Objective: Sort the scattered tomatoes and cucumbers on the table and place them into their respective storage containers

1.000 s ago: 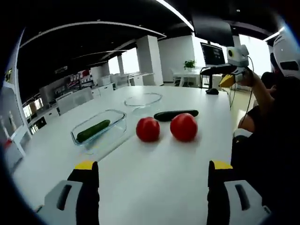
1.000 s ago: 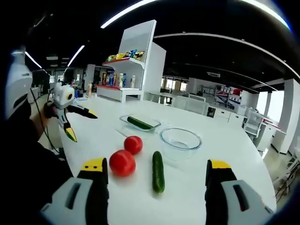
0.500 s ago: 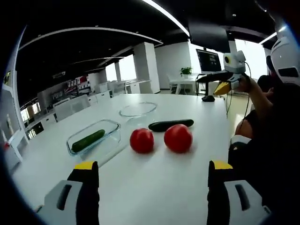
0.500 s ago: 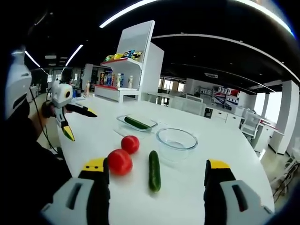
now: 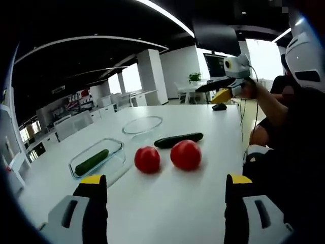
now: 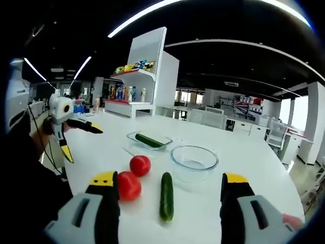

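Two red tomatoes lie side by side on the white table. A dark green cucumber lies just behind them. A rectangular glass container at the left holds another cucumber. Beyond is an empty round glass bowl. My left gripper is open, above the table in front of the tomatoes. My right gripper is open too, with the tomatoes and loose cucumber just ahead. The bowl and the container stand behind them.
A hand holds the right gripper up at the far right of the left gripper view. The left gripper shows at the left of the right gripper view. A white shelf with snacks stands beyond the table. A person's dark clothing is close by.
Both views have drifted a little as the hands moved. The tomatoes, cucumbers and containers lie where they were. Both grippers stay open.
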